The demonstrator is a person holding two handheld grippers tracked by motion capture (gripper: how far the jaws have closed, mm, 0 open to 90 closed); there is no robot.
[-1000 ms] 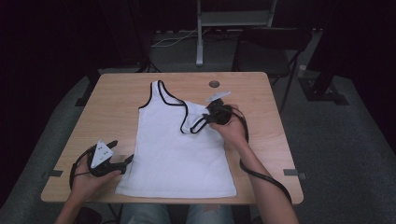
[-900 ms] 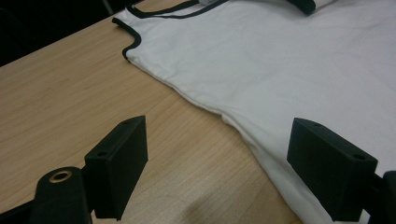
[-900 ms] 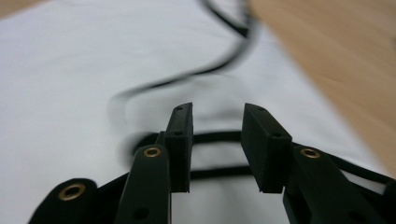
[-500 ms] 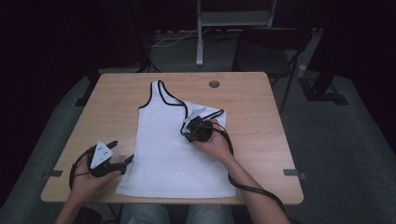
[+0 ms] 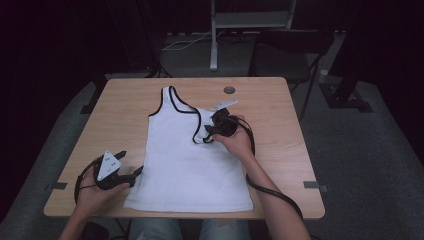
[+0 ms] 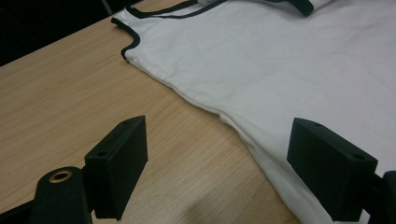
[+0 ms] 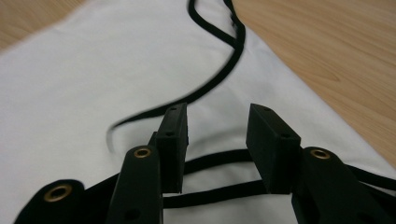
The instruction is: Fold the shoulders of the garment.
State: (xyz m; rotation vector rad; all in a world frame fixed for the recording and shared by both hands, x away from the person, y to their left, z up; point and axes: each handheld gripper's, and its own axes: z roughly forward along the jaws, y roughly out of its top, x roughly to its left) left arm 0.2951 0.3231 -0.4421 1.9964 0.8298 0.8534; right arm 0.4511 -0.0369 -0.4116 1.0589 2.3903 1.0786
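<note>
A white tank top (image 5: pixel 185 165) with black trim lies flat on the wooden table (image 5: pixel 125 115). Its right shoulder strap (image 5: pixel 199 125) is folded inward onto the chest. My right gripper (image 5: pixel 209 132) hovers over that folded strap, pointing left. In the right gripper view the jaws (image 7: pixel 217 116) have just been opening and stand apart above the black trim (image 7: pixel 219 79), pressing on nothing. My left gripper (image 5: pixel 131 175) rests at the shirt's lower left side. Its jaws (image 6: pixel 219 140) are wide open over the shirt's side edge (image 6: pixel 280 60) and bare wood.
A round hole (image 5: pixel 229 90) is set in the table near its far edge. A dark chair (image 5: pixel 285 55) and a metal stand (image 5: pixel 214 45) are beyond the table. Bare wood lies left and right of the shirt.
The right gripper swung left and toward me over the shirt, then drew back slightly to the right. The strap now lies folded on the chest. The left gripper has kept still.
</note>
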